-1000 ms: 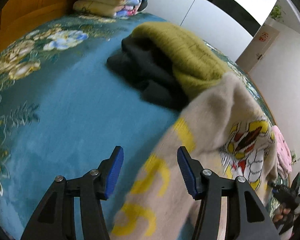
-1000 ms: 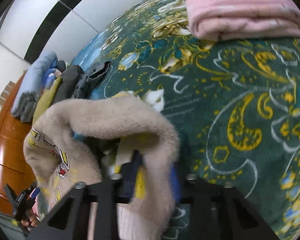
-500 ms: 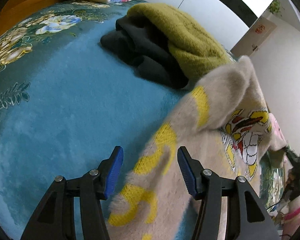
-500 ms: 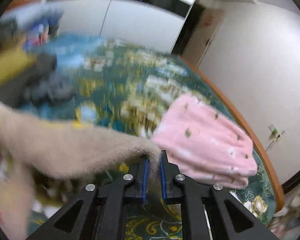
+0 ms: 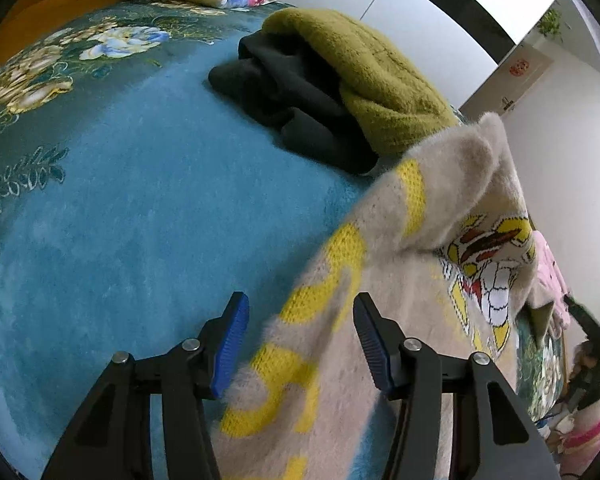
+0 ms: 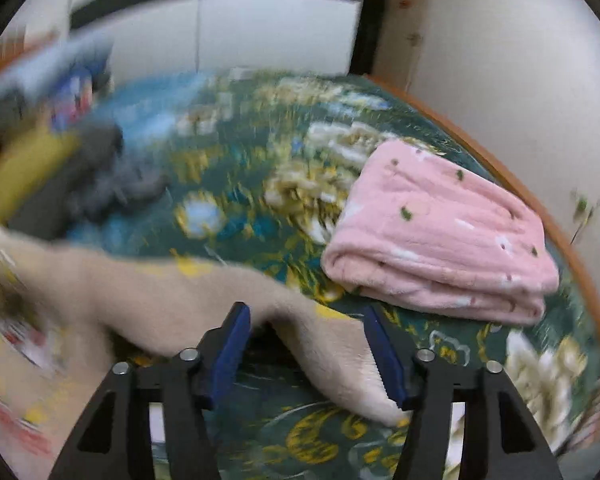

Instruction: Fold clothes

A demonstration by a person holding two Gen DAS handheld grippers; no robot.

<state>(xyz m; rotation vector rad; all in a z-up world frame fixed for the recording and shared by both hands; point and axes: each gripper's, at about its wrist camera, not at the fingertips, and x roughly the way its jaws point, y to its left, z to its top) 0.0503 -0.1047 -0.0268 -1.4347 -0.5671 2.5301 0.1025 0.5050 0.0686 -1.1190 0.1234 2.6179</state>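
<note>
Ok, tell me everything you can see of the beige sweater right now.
The beige sweater is a fuzzy, soft-looking knit with yellow lettering and a red, yellow and white cartoon figure. It lies spread and rumpled on the teal floral blanket, one fold standing up near the olive and black clothes. Its edge lies between the left gripper pads, which do not pinch it. A sleeve end rests between the right gripper fingers, whose jaws have just been opening; it lies loose.
</note>
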